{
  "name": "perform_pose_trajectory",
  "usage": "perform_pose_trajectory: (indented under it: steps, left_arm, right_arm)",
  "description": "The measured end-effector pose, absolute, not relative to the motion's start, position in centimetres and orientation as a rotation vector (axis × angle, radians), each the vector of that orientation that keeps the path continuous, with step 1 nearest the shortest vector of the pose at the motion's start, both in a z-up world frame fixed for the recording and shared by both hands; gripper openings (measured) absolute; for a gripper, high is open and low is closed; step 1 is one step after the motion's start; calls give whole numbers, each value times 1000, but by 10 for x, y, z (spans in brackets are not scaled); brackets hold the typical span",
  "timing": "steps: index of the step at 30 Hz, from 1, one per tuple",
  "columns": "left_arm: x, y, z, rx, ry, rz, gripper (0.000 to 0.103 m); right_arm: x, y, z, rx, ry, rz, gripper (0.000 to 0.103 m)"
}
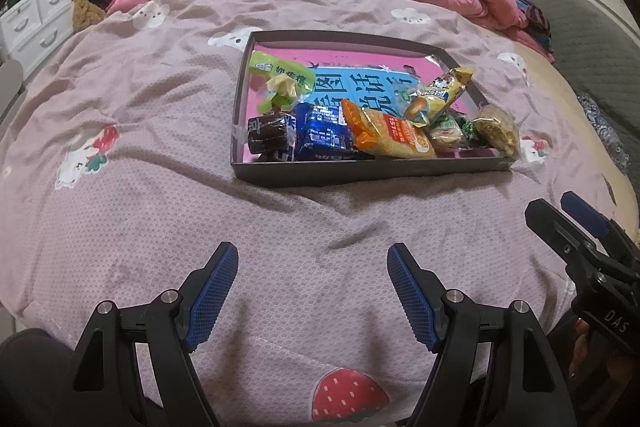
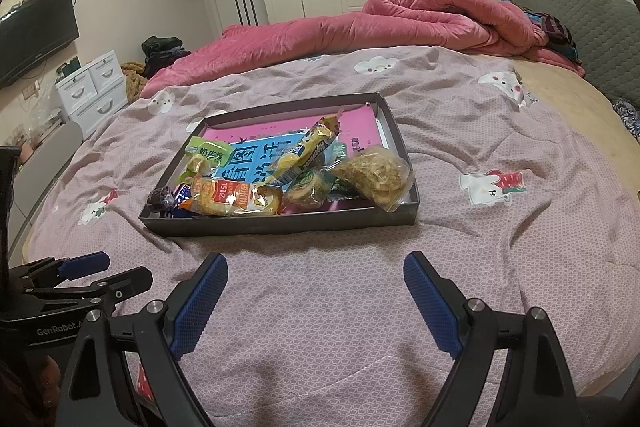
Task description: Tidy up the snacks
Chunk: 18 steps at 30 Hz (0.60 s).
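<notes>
A shallow dark tray (image 1: pixel 360 174) (image 2: pixel 280 225) lies on the bed with a pink and blue book in its bottom. Several snack packets crowd its near side: an orange packet (image 1: pixel 390 135) (image 2: pixel 232 201), a blue packet (image 1: pixel 324 137), a dark brown one (image 1: pixel 269 135), a green packet (image 1: pixel 276 77) (image 2: pixel 208 155), a yellow packet (image 1: pixel 440 93) (image 2: pixel 310 151) and a clear bag of crumbly cake (image 1: pixel 496 129) (image 2: pixel 376 173). My left gripper (image 1: pixel 312 287) hangs open over bare sheet, short of the tray. My right gripper (image 2: pixel 316 295) is open too, beside it.
The mauve patterned sheet (image 1: pixel 140 187) covers the bed. A rolled pink quilt (image 2: pixel 400 23) lies along the far side. White drawers (image 2: pixel 94 87) and a television (image 2: pixel 36 35) stand at the left, wardrobes at the back. A grey headboard (image 2: pixel 580 27) is on the right.
</notes>
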State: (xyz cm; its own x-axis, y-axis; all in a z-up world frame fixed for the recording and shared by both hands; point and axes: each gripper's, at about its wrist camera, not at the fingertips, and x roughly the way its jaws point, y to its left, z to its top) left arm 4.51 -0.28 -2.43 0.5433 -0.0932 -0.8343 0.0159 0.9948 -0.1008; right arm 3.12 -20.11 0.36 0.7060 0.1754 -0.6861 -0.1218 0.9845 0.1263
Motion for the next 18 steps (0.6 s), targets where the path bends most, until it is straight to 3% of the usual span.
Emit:
perform_pose_trajectory:
  steps: [18]
  left_arm:
    - [47,-1,-27,-103,997,-59,78]
  right_arm:
    - [35,-199,0,72,778,174,90]
